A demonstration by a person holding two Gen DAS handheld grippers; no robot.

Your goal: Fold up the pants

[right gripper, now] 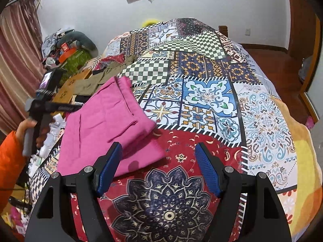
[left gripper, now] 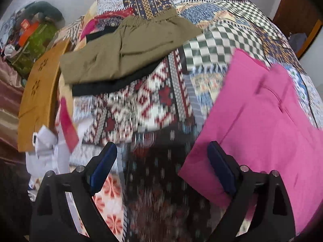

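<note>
A: Start at the tools. How do they stand?

B: The left hand-held gripper [left gripper: 162, 161] is spread wide with nothing between its blue pads [left gripper: 104, 164]. It hangs over the patchwork bedspread [left gripper: 153, 104], and its right pad sits over the near edge of the pink pants [left gripper: 262, 121]. That view is blurred.

A: And the other one?

B: The right hand-held gripper [right gripper: 158, 163] is spread too, empty, above the red patch of the bedspread [right gripper: 201, 104]. Its left pad overlaps the near corner of the pink pants [right gripper: 107, 125] in the picture; I cannot tell whether it touches the cloth.

A: Where are the pants?

B: Folded flat on the left part of the bed, in layers. Beyond them lie olive pants [left gripper: 129, 50] on top of a black garment [left gripper: 105, 85], near the bed's left edge, with a tan box [left gripper: 40, 92] beside them.

A: Anything else?

B: The left hand [right gripper: 28, 125], in an orange sleeve, shows at the right view's left edge, gripping its tool's handle.
</note>
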